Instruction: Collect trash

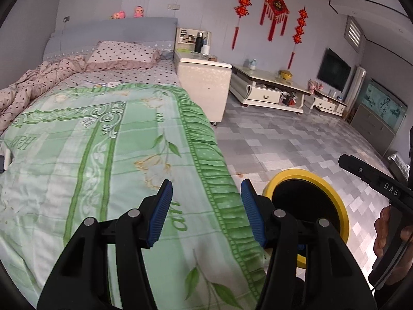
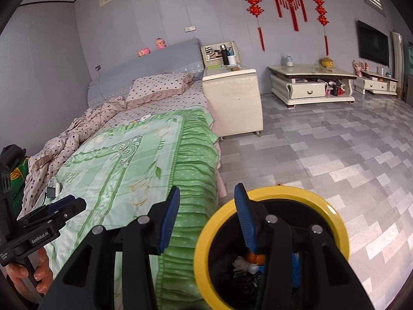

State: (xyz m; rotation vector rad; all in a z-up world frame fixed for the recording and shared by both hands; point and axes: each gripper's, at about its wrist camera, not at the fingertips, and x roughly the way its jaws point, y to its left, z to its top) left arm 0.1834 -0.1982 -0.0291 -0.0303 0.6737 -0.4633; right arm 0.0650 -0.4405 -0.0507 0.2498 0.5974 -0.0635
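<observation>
Both tools are open and hold nothing.
The left tool (image 1: 206,193) has its blue fingers (image 1: 161,213) wide apart. The right tool (image 2: 206,201) does too.

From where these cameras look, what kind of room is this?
Most likely a home bed-sitting room: a bed with a polka-dot pillow, a wall-mounted TV above low cabinets, and a yellow-rimmed trash bin on the tiled floor beside the bed.
</observation>
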